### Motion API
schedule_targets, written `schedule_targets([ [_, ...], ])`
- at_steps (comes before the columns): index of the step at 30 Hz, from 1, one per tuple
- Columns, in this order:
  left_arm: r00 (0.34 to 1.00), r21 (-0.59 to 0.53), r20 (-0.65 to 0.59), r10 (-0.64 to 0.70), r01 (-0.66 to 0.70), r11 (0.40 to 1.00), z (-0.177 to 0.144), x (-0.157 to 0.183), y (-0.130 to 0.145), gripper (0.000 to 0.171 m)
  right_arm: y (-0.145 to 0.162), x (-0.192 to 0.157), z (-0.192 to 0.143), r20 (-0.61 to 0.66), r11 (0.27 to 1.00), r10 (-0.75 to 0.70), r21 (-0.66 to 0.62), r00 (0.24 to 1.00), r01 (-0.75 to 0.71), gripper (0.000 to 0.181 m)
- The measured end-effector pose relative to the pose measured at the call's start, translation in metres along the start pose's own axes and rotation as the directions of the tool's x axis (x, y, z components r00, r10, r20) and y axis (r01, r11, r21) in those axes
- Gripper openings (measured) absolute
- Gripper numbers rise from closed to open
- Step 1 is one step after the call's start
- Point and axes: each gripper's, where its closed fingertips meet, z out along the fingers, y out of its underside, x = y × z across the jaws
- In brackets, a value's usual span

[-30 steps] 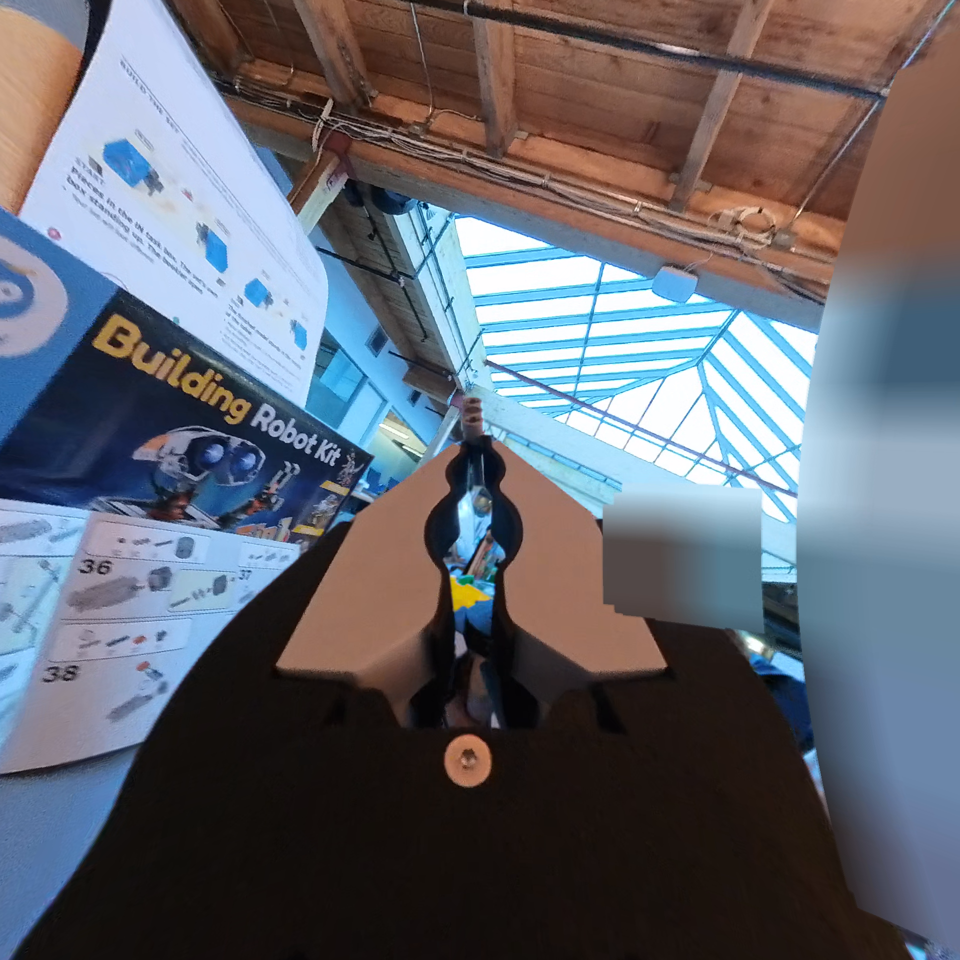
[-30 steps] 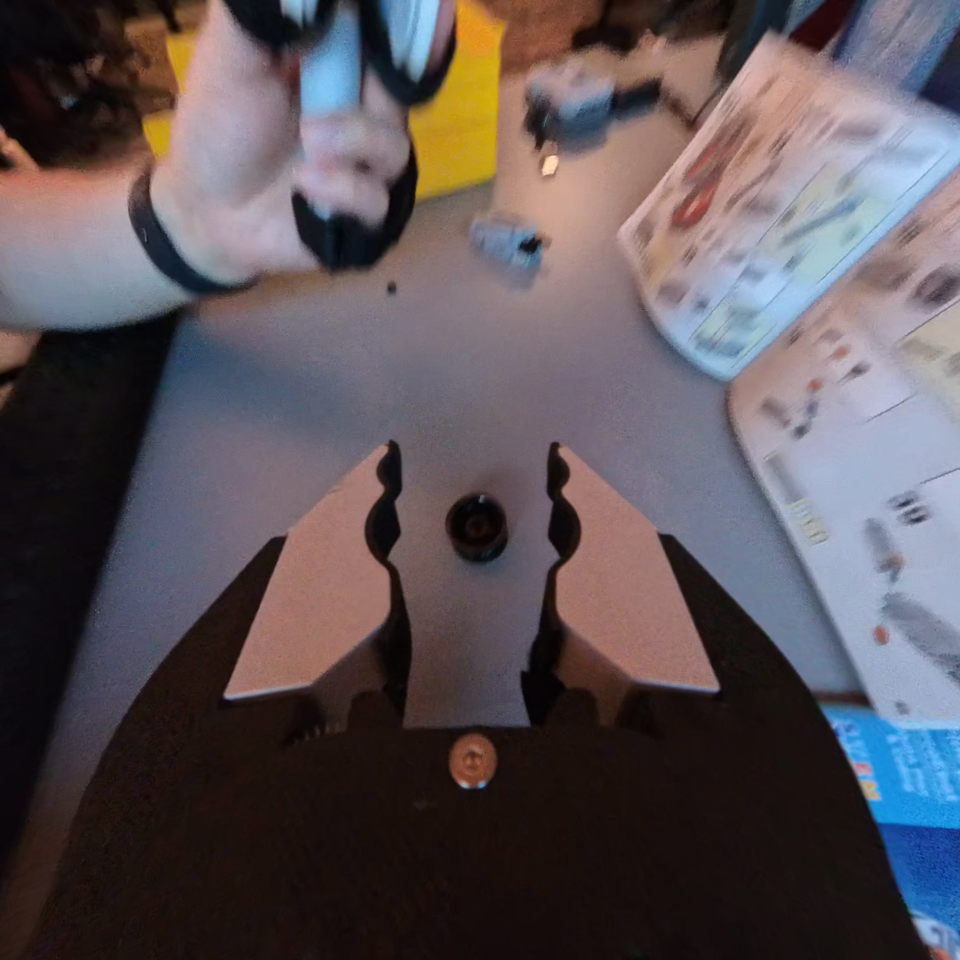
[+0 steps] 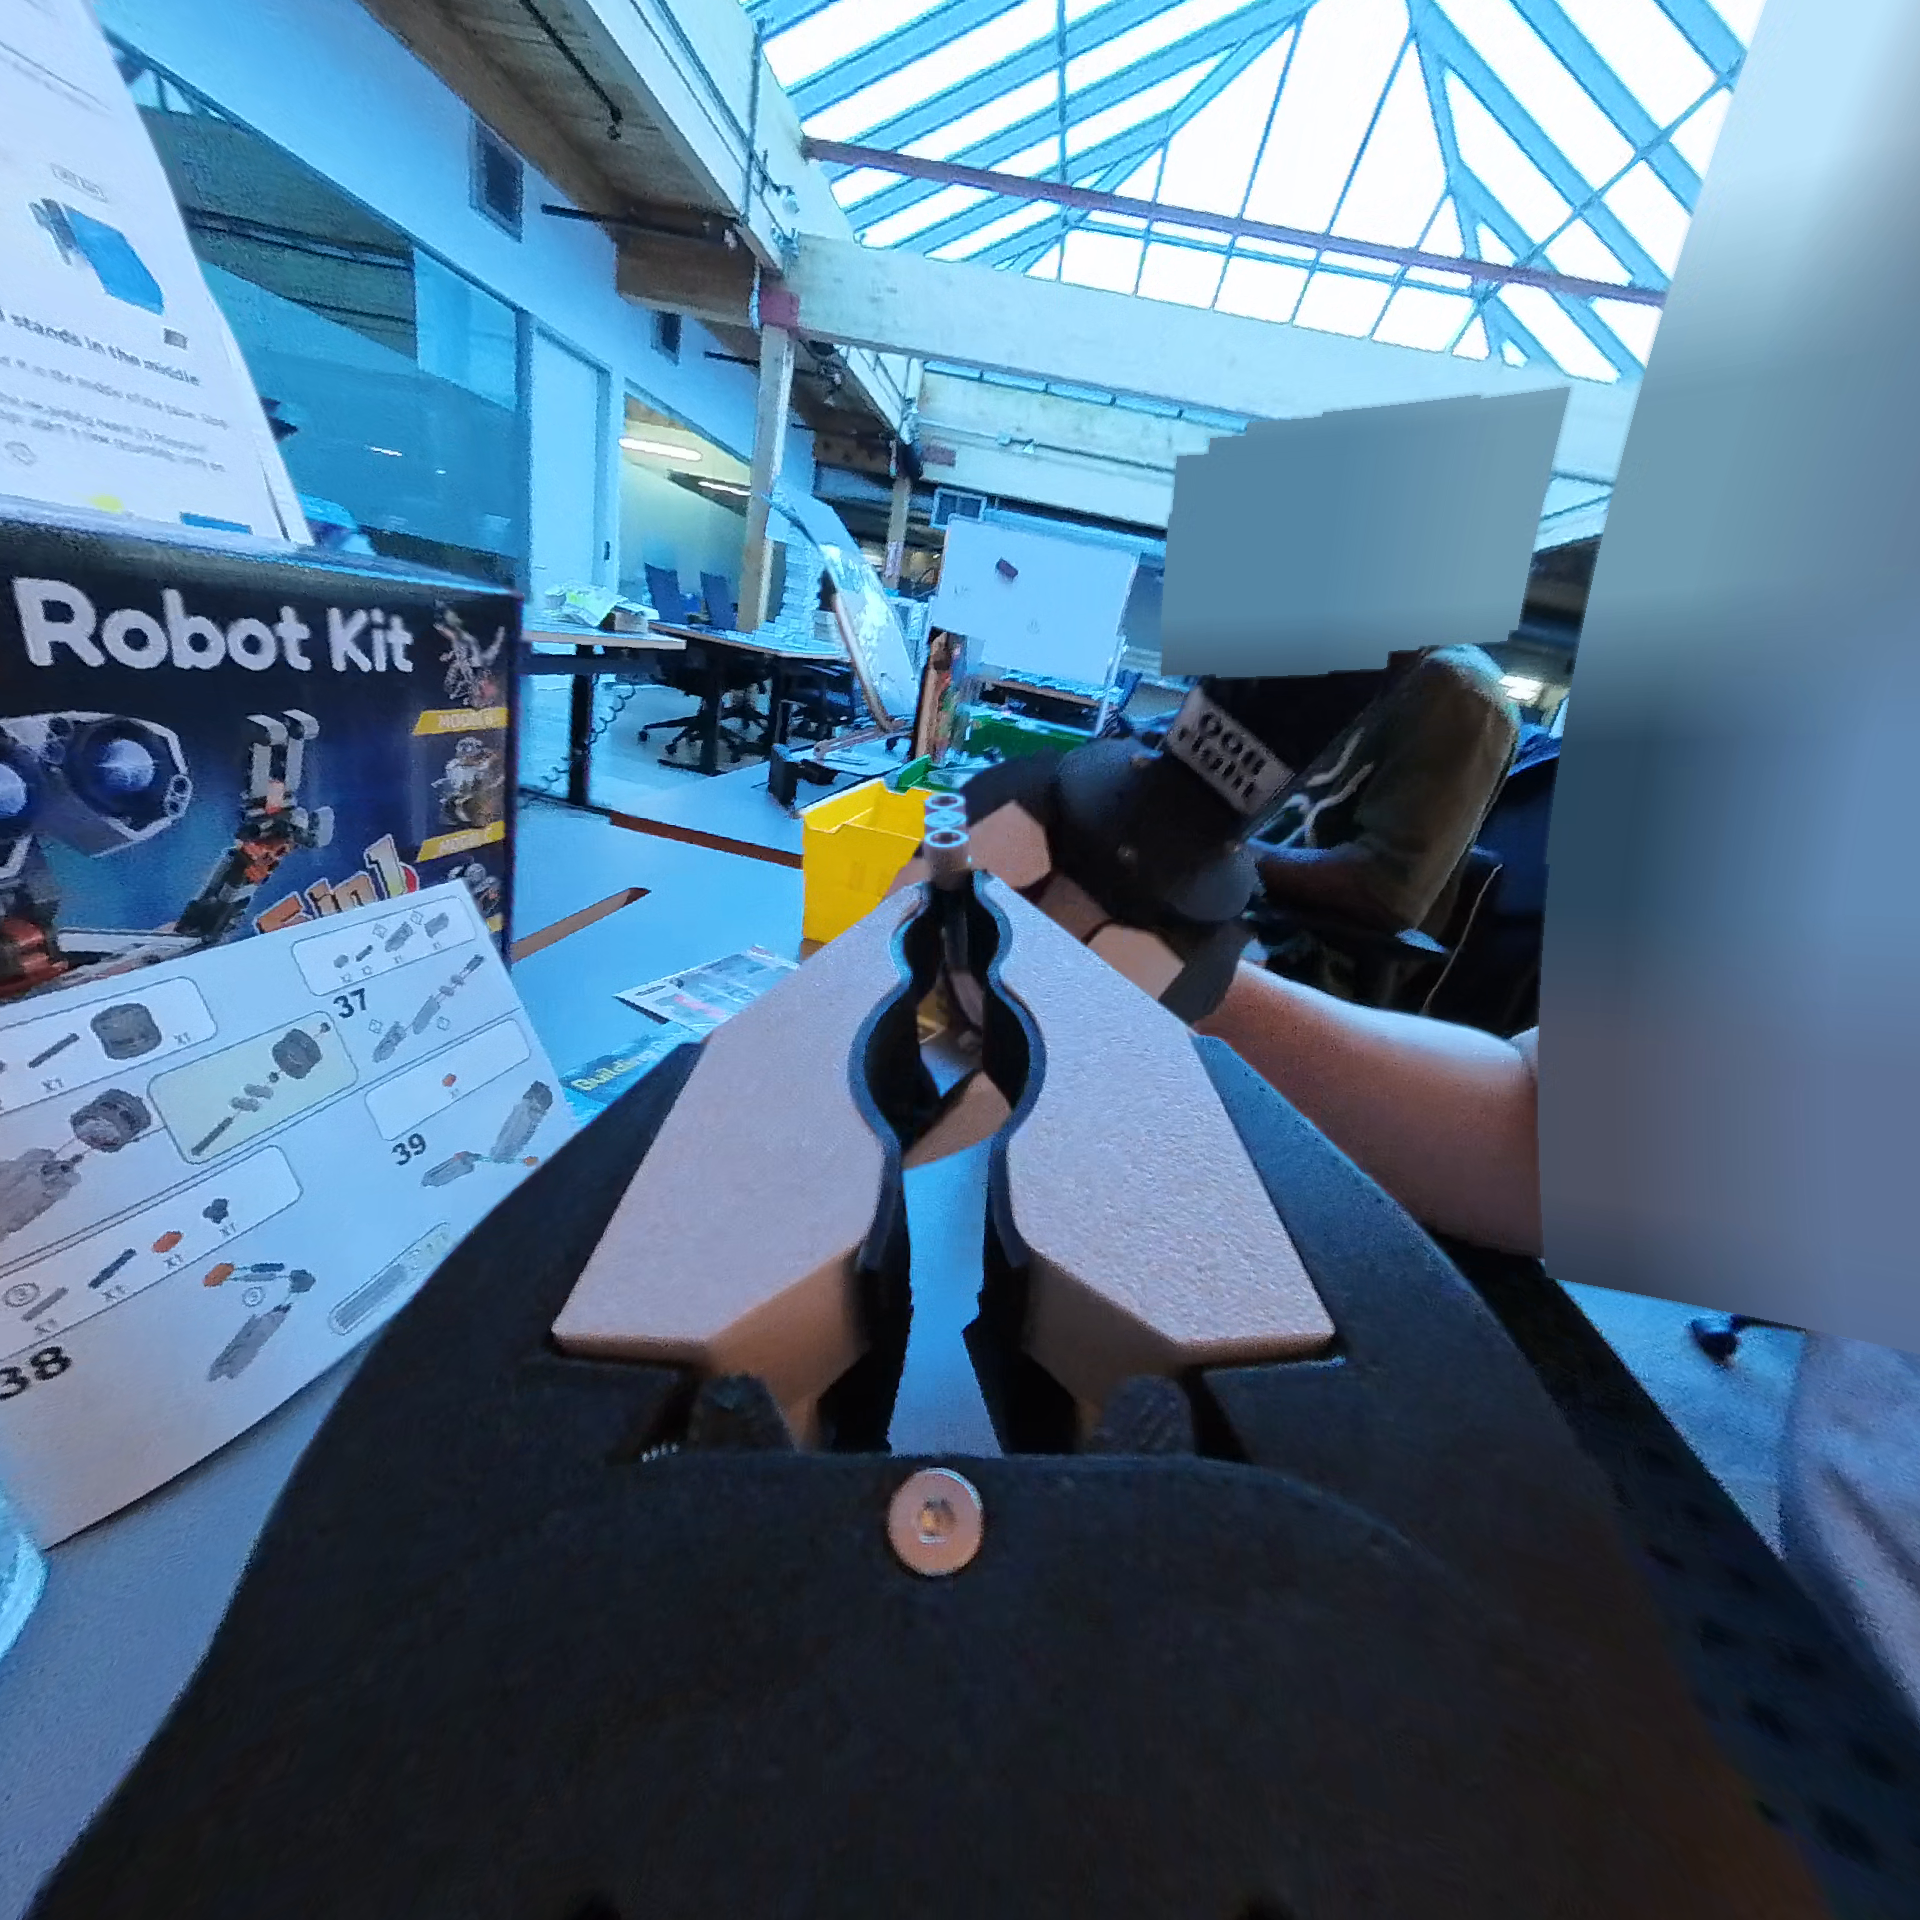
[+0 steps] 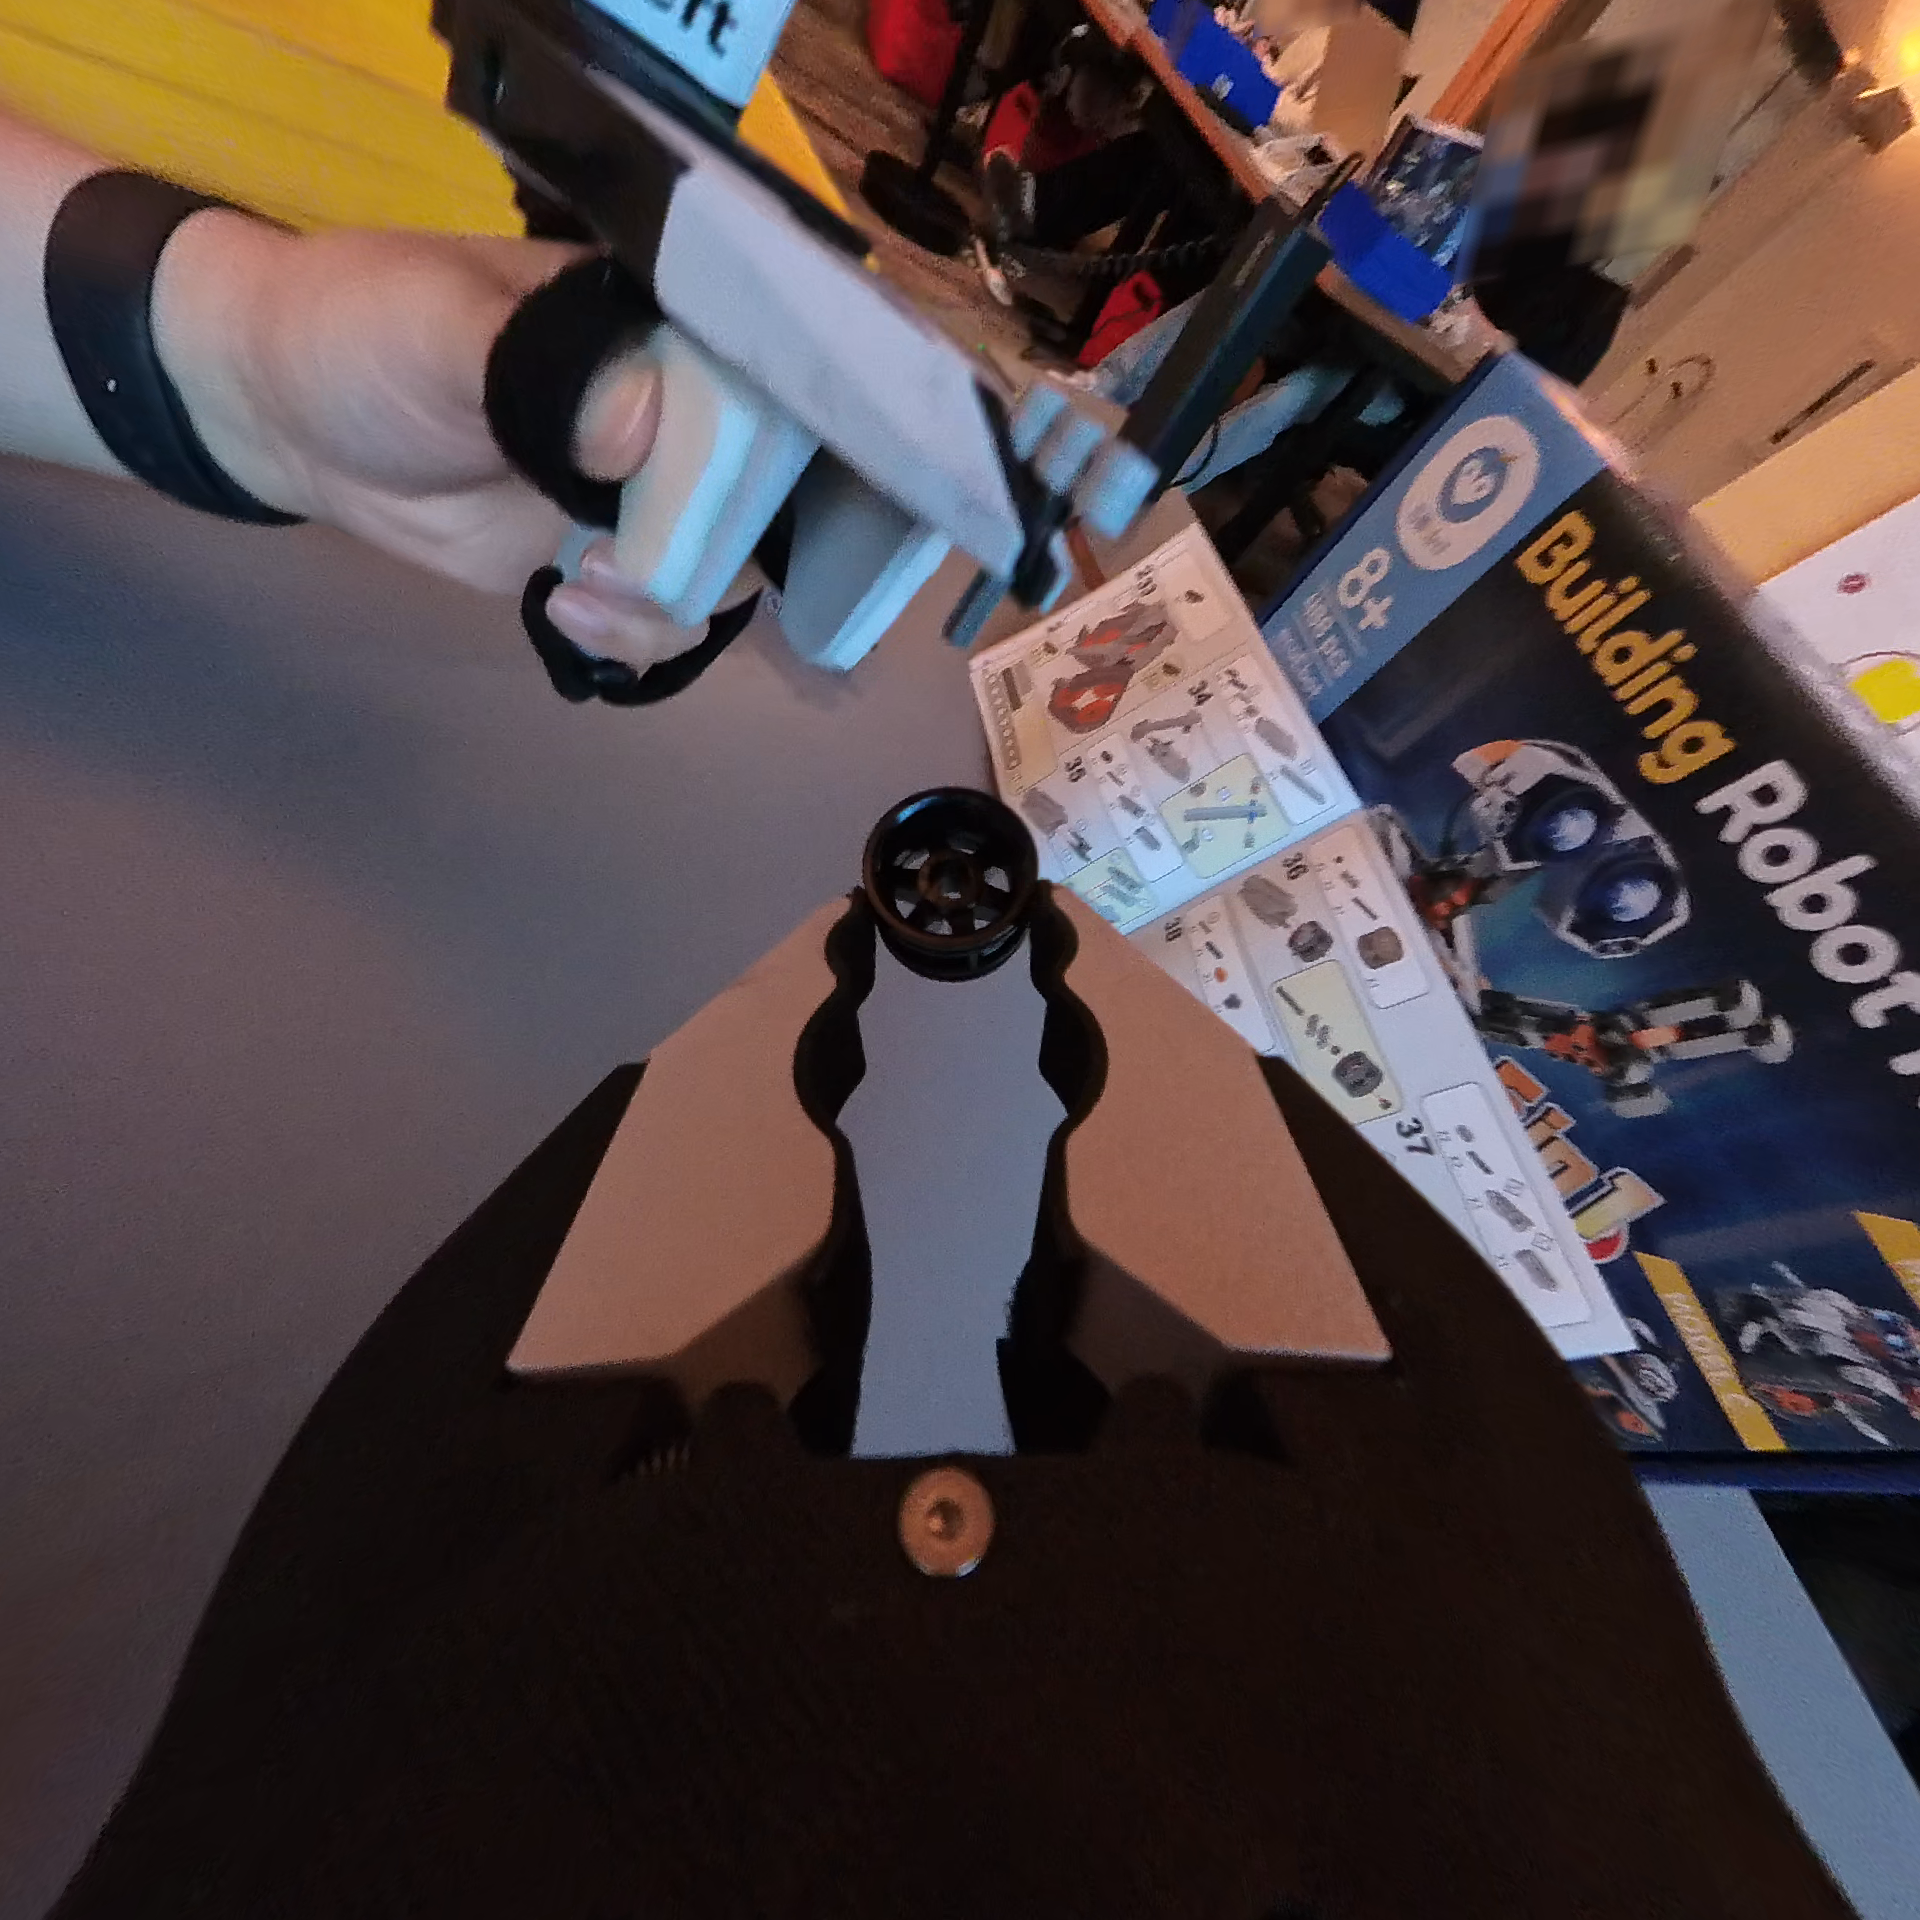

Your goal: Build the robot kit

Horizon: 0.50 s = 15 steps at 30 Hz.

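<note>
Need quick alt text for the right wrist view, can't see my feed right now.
The right gripper pinches a small black spoked wheel at its fingertips above a grey table. Beyond it, a hand holds the left gripper, shut on a grey beam; an instruction booklet and kit box lie right.

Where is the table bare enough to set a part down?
The bare grey tabletop lies left of the small black spoked wheel, below the hand. On the right it is crowded: an open white instruction booklet beside a dark blue cardboard kit box. A yellow plastic bin borders the far edge.
</note>
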Motion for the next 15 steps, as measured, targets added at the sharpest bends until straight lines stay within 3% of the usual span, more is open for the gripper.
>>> schedule_targets([
  [4,0.998,-0.012,0.042,0.047,-0.047,0.999,0.003,-0.001,0.002,0.001,-0.007,0.001,-0.001,0.01,0.998,0.06,-0.009,0.998,-0.06,0.029],
  [8,0.999,-0.019,0.031,0.026,-0.026,0.999,0.003,-0.003,0.004,0.001,0.004,-0.012,0.006,0.104,0.988,0.141,-0.071,0.984,-0.134,0.029],
  [15,0.999,-0.106,0.039,0.013,-0.009,0.994,0.003,-0.011,0.021,0.002,0.014,-0.015,0.014,0.132,0.97,0.232,-0.103,0.964,-0.219,0.03],
])
